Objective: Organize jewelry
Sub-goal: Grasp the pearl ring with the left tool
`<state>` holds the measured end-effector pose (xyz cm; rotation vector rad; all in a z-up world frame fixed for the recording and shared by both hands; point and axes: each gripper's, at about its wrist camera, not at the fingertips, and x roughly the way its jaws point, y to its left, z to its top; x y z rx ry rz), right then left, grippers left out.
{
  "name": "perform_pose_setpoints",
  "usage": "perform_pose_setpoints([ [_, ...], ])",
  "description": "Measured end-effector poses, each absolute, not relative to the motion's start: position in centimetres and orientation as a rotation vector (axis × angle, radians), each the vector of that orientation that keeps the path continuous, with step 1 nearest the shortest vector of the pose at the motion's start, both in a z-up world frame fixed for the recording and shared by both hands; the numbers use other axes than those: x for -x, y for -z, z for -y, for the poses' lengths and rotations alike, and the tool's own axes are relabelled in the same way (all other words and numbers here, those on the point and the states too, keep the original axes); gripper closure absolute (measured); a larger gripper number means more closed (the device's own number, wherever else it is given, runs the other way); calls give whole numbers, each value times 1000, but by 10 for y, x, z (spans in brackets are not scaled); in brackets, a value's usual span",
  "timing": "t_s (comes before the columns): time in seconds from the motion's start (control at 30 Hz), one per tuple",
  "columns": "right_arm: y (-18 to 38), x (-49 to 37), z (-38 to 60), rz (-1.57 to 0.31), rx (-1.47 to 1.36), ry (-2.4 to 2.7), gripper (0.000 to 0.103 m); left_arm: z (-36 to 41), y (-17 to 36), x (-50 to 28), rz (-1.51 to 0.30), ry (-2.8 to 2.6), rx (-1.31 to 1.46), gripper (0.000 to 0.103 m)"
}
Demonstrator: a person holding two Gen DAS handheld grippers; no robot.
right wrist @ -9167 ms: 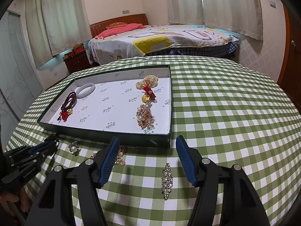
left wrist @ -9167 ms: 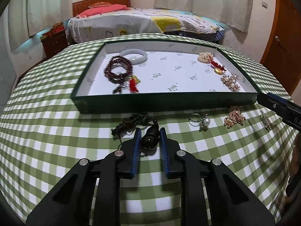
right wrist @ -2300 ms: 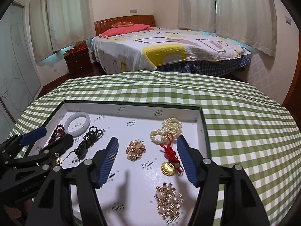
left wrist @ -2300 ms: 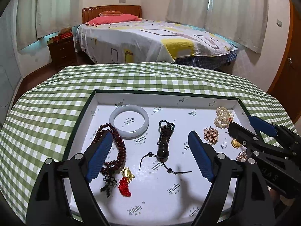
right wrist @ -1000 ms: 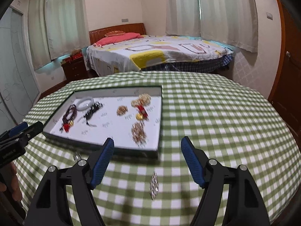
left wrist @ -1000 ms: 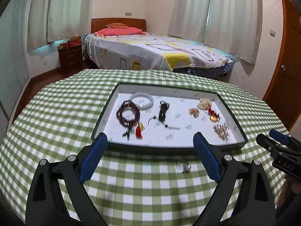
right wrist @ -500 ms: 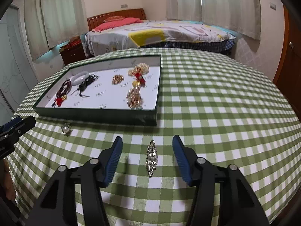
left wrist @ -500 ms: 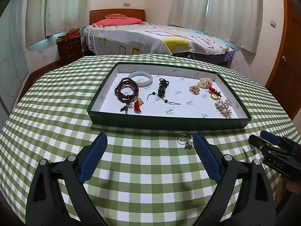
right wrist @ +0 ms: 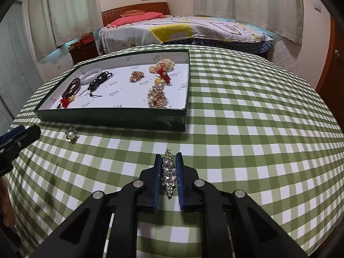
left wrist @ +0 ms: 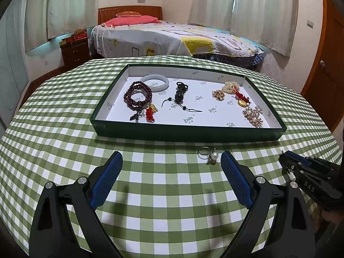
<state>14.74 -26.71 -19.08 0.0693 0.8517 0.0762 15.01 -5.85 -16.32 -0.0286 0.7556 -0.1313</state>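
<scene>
A long rhinestone brooch (right wrist: pixel 169 173) lies on the green checked tablecloth, between the blue pads of my right gripper (right wrist: pixel 168 158). Its jaws are closing and the pads touch both sides of the brooch. My left gripper (left wrist: pixel 171 154) hangs wide open over the cloth, with a pearl ring (left wrist: pixel 209 153) lying just inside its right finger. The dark green tray (left wrist: pixel 187 132) holds a white bangle (left wrist: pixel 154 82), dark red beads (left wrist: pixel 137 95), a black bead pendant (left wrist: pixel 179 95), a small gold piece (left wrist: pixel 218 94), pearls with a red knot (left wrist: pixel 231 88) and a pearl cluster brooch (left wrist: pixel 253 116).
The round table's edge curves away on the right and near sides. A bed (left wrist: pixel 172 36) and a wooden nightstand (left wrist: pixel 75 51) stand beyond the table, and a brown door (left wrist: pixel 326 64) is at the right. The right gripper's tip (left wrist: pixel 283 160) shows at the left view's right edge.
Both grippers have come down toward the table in front of the tray. The right jaws, wide apart a second ago, have narrowed onto the rhinestone brooch. The left jaws stay wide.
</scene>
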Motion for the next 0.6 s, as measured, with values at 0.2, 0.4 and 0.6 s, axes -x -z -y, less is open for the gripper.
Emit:
perform_pose_setpoints([
  [0.2,179,-150,254,-819,-63,-115,89,66,167,-153,-766,148,25,13],
  [0.4,178,-154,245,-818,-61,-149,89,82,173,-160,-776,168,-1,13],
  [0.6,180,-155,246,-825,-78,-164,89,94,181,-171,-799,182,-9,17],
])
